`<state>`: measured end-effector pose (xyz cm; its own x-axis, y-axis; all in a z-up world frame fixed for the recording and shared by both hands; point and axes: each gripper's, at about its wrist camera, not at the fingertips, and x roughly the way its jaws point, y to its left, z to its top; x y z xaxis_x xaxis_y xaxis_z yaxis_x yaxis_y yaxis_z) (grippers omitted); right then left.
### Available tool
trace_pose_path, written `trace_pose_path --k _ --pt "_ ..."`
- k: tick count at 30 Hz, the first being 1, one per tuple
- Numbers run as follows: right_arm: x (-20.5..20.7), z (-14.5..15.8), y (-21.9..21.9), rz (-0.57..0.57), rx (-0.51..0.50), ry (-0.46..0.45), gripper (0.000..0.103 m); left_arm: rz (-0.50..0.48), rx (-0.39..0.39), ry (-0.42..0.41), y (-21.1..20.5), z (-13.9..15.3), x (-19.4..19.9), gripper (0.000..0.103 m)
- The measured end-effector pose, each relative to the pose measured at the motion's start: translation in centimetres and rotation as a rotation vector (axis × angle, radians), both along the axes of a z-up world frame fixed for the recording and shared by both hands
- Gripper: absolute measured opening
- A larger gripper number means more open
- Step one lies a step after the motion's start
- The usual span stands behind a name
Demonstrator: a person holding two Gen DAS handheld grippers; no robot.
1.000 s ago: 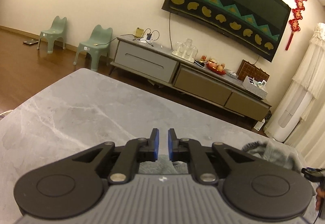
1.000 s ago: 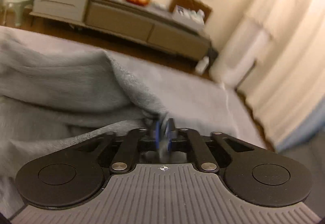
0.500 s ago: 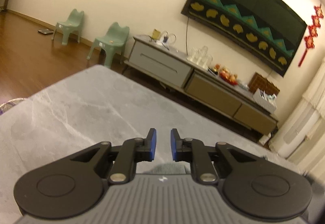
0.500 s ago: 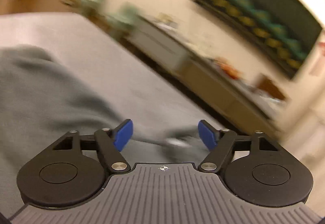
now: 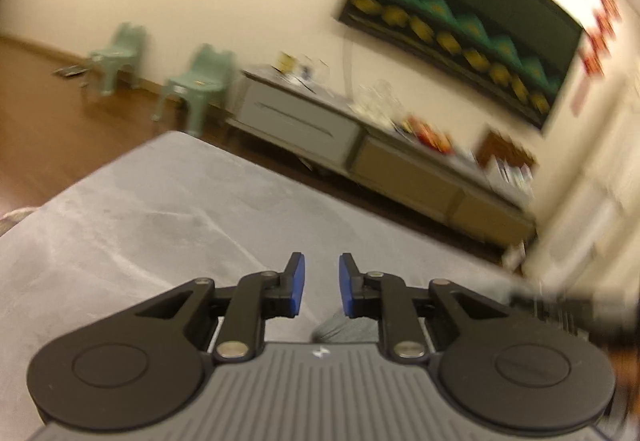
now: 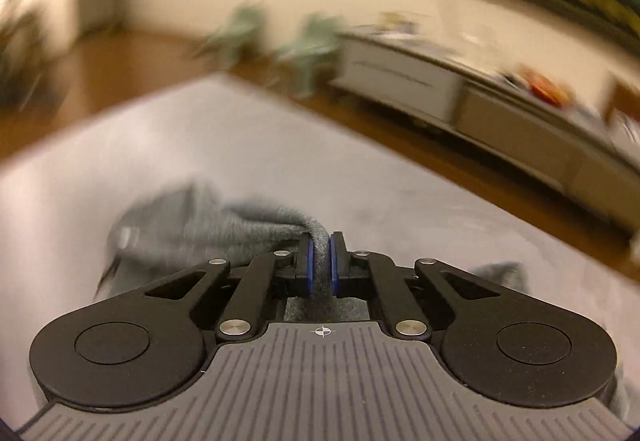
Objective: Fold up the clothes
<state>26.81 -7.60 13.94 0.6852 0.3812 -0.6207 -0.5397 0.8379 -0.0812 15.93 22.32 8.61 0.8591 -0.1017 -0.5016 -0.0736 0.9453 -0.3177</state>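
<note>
The folding looks to be in its early or middle part, judged from how the cloth lies. The right gripper (image 6: 319, 261) has just been closing, and its jaws now stand narrow and pinch a thick fold of the grey garment (image 6: 224, 229), which rises between the blue pads (image 6: 307, 261) and runs away to the left of the jaws in a loose, rumpled heap on the table (image 6: 280, 145). A further bit of grey cloth shows just right of the jaws, behind the linkage (whether it is the same garment I cannot tell, though it seems likely). Nothing here reads as a flat, finished fold: the cloth is bunched, with no squared edge in sight.

The left gripper (image 5: 321, 289) has just been opening; its jaws stand a little apart with nothing between them, bare table ahead of them. A small patch of grey cloth (image 5: 346, 329) lies just below and behind these jaws, near the gripper's body.

So what is done, at most, is a fresh hold on one edge. Left to do: carry that edge over, lay it flat, and square the piece.

Counted: two grippers, one gripping and one free; one grey garment as far as I can make out; one table; beyond the jaws, two green chairs (image 5: 198, 85) and one long sideboard (image 5: 360, 145) against the wall.
</note>
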Motion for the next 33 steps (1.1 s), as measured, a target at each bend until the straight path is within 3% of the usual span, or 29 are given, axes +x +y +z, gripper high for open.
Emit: trace_pose_path --k 2,3,6,7,9,11,15,17,18,19,20,21,22,24,29,31,33 --pt "2.5 -0.5 -2.0 -0.105 0.031 0.025 0.006 -0.078 0.101 0.026 -2.4 -0.6 0.6 0.029" --pt "3.1 -1.2 -2.6 -0.086 0.060 0.061 0.012 -0.113 0.155 0.036 -3.6 -1.0 0.8 0.031" --pt "4.2 -1.5 -6.6 -0.029 0.227 0.124 0.046 -0.225 0.302 0.046 -7.4 -2.4 1.3 0.040" --pt "4.8 -0.9 -8.5 -0.092 0.255 0.067 0.058 -0.265 0.335 0.044 -8.5 -2.9 1.2 0.047" --pt "4.9 -0.2 -12.9 -0.253 0.226 -0.025 0.061 -0.351 0.398 0.040 -10.8 -3.8 1.0 0.050" --pt "5.6 -1.5 -14.8 -0.325 0.107 -0.059 0.063 -0.421 0.477 0.018 -13.1 -5.0 0.6 0.059" --pt "6.4 -6.0 -14.7 -0.165 -0.126 -0.025 0.077 -0.389 0.687 0.028 -15.9 -8.1 1.7 0.061" --pt "6.2 -7.5 -13.5 -0.057 -0.173 -0.038 0.079 -0.348 0.726 0.052 -16.1 -9.4 3.3 0.055" --pt "6.6 -8.4 -13.2 -0.013 -0.177 -0.041 0.079 -0.336 0.733 0.065 -16.0 -9.9 4.0 0.047" --pt "7.2 -9.0 -13.0 -0.014 -0.187 -0.017 0.074 -0.337 0.730 0.078 -15.9 -10.2 4.7 0.023" --pt "7.9 -9.5 -12.8 -0.015 -0.198 0.007 0.046 -0.350 0.717 0.091 -15.7 -10.3 5.3 0.003" --pt "8.5 -10.1 -12.6 -0.016 -0.208 0.031 0.021 -0.353 0.704 0.100 -15.5 -10.2 5.7 0.003" --pt "9.1 -10.6 -12.5 -0.020 -0.216 0.054 0.003 -0.347 0.688 0.099 -15.0 -9.7 6.0 0.003" --pt "10.0 -9.0 -15.2 -0.105 -0.129 0.048 0.002 -0.330 0.636 0.082 -13.7 -7.9 6.0 0.002" --pt "7.7 -1.7 -27.1 -0.352 0.232 -0.053 0.002 -0.270 0.423 -0.051 -8.4 -0.4 4.3 0.002" --pt "7.6 0.9 -32.9 -0.472 0.362 -0.116 0.002 -0.190 0.350 -0.054 -6.2 1.1 6.1 0.002" --pt "9.0 3.3 -37.2 -0.624 0.425 -0.152 0.002 -0.075 0.278 0.001 -3.8 1.4 10.0 0.002"
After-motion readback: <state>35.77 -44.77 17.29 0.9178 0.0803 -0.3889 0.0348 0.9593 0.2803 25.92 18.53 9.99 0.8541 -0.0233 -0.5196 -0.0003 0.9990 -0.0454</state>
